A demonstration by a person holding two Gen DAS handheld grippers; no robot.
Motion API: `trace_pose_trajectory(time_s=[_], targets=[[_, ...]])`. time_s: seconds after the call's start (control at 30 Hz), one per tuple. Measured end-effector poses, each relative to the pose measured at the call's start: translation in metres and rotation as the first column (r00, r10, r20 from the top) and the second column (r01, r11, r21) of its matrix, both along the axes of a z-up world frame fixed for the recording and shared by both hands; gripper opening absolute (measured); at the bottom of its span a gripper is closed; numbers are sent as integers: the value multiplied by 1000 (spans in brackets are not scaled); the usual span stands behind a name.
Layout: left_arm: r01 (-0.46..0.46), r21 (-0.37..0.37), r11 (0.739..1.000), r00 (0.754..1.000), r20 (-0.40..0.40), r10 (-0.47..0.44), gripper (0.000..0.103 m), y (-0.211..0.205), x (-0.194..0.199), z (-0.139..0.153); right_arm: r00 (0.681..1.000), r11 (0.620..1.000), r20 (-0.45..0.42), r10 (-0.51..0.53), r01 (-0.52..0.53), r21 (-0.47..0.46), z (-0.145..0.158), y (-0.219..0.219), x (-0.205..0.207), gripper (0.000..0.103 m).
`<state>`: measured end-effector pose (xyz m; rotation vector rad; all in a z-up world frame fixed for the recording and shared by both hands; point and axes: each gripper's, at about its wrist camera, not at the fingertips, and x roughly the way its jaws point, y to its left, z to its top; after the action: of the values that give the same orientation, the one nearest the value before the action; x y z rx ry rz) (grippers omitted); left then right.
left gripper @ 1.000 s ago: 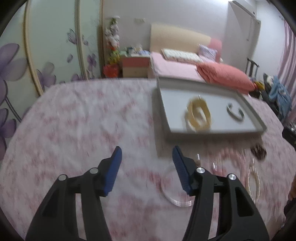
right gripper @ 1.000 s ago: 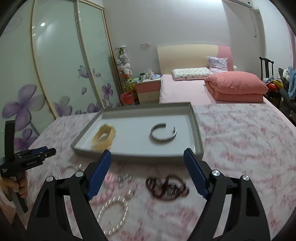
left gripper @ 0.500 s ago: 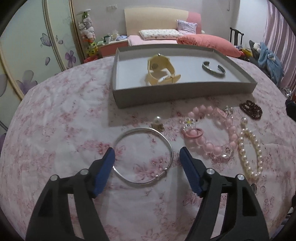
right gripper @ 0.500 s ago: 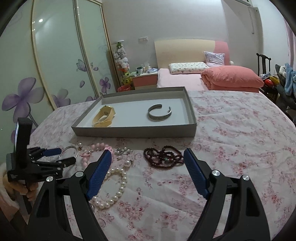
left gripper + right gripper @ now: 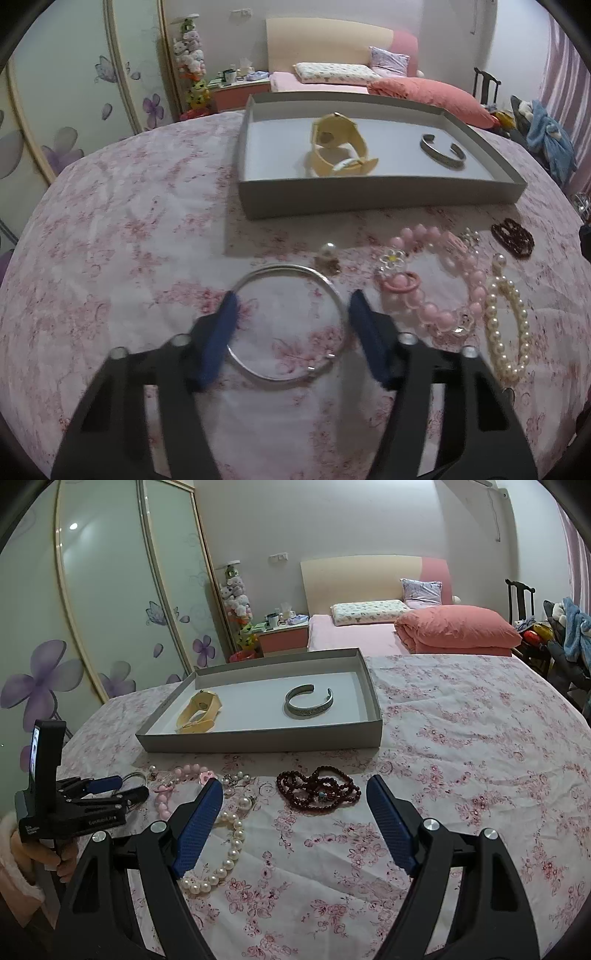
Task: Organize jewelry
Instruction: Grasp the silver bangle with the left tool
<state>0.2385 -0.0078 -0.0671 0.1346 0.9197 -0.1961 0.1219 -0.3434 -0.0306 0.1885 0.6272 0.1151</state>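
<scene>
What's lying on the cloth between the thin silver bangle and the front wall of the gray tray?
In the left wrist view, a small pearl charm lies between the silver bangle and the gray tray; the rest is bare floral cloth.

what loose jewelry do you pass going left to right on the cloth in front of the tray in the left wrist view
Silver bangle → small pearl charm → pink bead bracelet → white pearl strand → dark red bead string, which lies farthest right and a little farther back.
</scene>
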Motion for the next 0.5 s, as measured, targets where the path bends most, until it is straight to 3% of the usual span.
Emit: trace_pose_trajectory(time_s=[0.07, 0.13, 0.17, 0.2, 0.27, 0.4, 0.5], targets=[[-21, 0, 1000, 1000, 8, 21, 32, 5, 1, 1, 1000, 1000, -4, 0, 0, 0, -1, 0, 1, 80], [-22, -13, 1000, 1000, 7, 22, 33, 8, 1, 2, 1000, 1000, -8, 1, -1, 1, -2, 1, 0, 80], [-27, -13, 1000, 1000, 11, 28, 37, 9, 0, 2, 1000, 1000, -9, 2, -2, 1, -2, 1, 1, 80], [-31, -15, 999, 999, 12, 31, 54, 11, -2, 2, 1000, 1000, -8, 4, -4, 1, -2, 1, 0, 80], [-39, -26, 999, 999, 14, 39, 71, 14, -6, 2, 1000, 1000, -8, 5, -5, 0, -2, 2, 0, 80], [-45, -17, 999, 997, 56, 46, 85, 22, -10, 9, 1000, 1000, -10, 5, -4, 4, -4, 2, 0, 80], [-40, 20, 999, 999, 38, 39, 87, 21, -8, 5, 1000, 1000, -17, 8, -8, 8, -5, 4, 2, 80]])
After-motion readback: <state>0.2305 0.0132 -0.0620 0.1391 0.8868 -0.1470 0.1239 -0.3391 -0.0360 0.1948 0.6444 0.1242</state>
